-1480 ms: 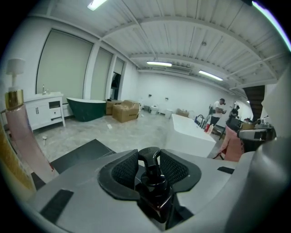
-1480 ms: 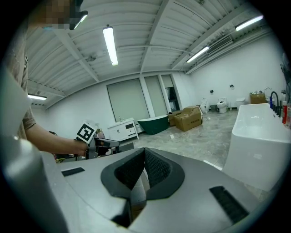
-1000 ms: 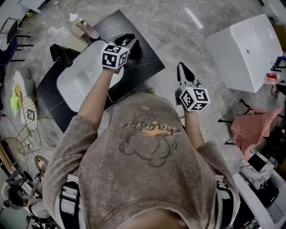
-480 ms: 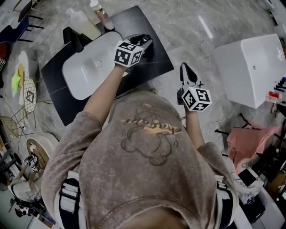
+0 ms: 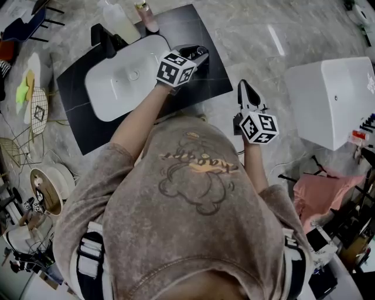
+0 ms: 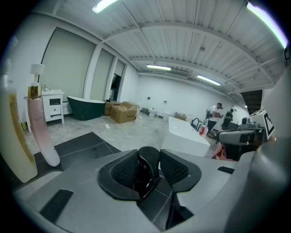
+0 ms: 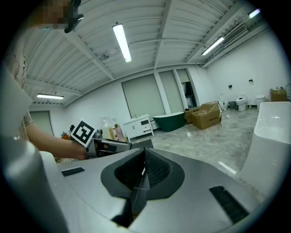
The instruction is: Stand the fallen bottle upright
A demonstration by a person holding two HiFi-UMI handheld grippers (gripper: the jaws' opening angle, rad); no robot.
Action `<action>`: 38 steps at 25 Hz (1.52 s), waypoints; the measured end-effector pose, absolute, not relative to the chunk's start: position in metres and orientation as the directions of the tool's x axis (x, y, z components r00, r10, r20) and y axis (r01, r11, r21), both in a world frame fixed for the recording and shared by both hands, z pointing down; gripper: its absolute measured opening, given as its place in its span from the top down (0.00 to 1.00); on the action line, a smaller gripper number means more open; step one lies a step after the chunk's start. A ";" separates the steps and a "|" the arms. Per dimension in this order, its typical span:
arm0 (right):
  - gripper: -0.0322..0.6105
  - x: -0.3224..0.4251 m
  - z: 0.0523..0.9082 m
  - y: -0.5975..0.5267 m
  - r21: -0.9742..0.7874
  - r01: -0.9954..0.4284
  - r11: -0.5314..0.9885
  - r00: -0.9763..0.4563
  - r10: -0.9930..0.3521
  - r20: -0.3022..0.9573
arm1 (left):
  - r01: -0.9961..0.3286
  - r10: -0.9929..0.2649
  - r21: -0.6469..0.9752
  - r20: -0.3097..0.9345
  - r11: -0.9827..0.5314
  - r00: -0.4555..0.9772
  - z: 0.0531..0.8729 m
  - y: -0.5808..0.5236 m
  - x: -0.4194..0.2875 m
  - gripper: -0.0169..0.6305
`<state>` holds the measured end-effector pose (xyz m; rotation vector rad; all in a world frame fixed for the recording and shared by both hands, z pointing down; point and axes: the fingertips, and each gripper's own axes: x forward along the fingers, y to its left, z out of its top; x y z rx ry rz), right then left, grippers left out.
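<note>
My left gripper (image 5: pixel 196 54) hovers over the right end of the black slab (image 5: pixel 193 26), beside the white basin (image 5: pixel 117 88). Its pads are shut on a small glossy black object (image 6: pixel 148 160); I cannot tell what that object is. Two bottles stand upright at the slab's far edge. One is a pink bottle (image 5: pixel 147 14) (image 6: pixel 42 132) with a gold collar and white pump. The other is a pale yellowish bottle (image 5: pixel 120 22) (image 6: pixel 16 136). My right gripper (image 5: pixel 246 91) (image 7: pixel 144 170) is off the slab to the right, shut with nothing between its pads.
A black faucet (image 5: pixel 105 40) rises at the basin's far left. A big white tub (image 5: pixel 328 99) (image 6: pixel 182 134) stands on the marble floor to the right. Pink cloth (image 5: pixel 322 184) and clutter lie at the lower right, wire racks and reels at the left.
The head view has swung, so slab and basin sit higher and further right. My left gripper drifted toward the slab's right end with the black object still held. The right gripper barely shifted.
</note>
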<state>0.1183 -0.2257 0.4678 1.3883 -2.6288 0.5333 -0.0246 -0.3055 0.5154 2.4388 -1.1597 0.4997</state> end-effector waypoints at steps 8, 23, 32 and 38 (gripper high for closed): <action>0.95 0.112 0.467 -0.225 -0.248 -0.807 0.536 -0.589 -0.762 0.270 | -0.787 -0.643 0.201 0.479 -0.583 0.598 0.516 -0.303 -0.023 0.72; 0.95 0.108 0.451 -0.232 -0.223 -0.791 0.570 -0.611 -0.748 0.258 | -0.764 -0.663 0.205 0.394 -0.611 0.636 0.454 -0.292 -0.039 0.63; 0.95 0.113 0.424 -0.231 -0.195 -0.785 0.588 -0.620 -0.751 0.230 | -0.762 -0.712 0.191 0.275 -0.618 0.646 0.394 -0.254 -0.045 0.63; 0.95 0.117 0.412 -0.231 -0.179 -0.790 0.587 -0.613 -0.761 0.211 | -0.781 -0.751 0.165 0.214 -0.603 0.625 0.378 -0.237 -0.049 0.63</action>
